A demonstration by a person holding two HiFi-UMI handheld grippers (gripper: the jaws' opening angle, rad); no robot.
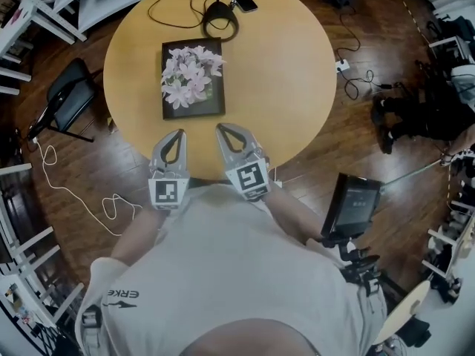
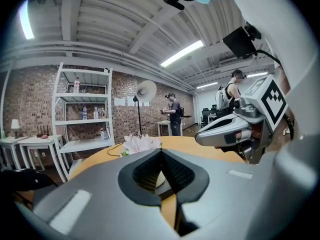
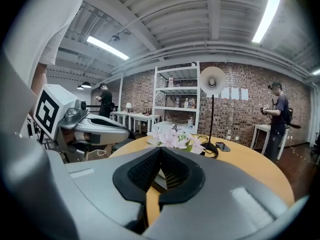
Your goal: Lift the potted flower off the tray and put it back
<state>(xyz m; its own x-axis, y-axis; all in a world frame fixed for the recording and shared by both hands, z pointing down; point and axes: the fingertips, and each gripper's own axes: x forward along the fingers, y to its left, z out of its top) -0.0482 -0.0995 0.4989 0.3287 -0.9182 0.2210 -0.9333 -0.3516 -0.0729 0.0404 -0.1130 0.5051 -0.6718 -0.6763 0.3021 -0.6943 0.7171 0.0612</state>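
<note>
My left gripper (image 1: 177,134) & right gripper (image 1: 222,129) sit side by side over the near edge of the table (image 1: 289,73), pointing fwd, slightly down, tips converging. Both jaws clenched, nothing btwn them. Pot hidden under the blooms. The potted flower (image 1: 191,75) stands on its tray (image 1: 171,111), ahead of my tips, not touching.

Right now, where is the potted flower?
In the head view, the potted flower stands on the black tray, left of the table's middle.
</note>
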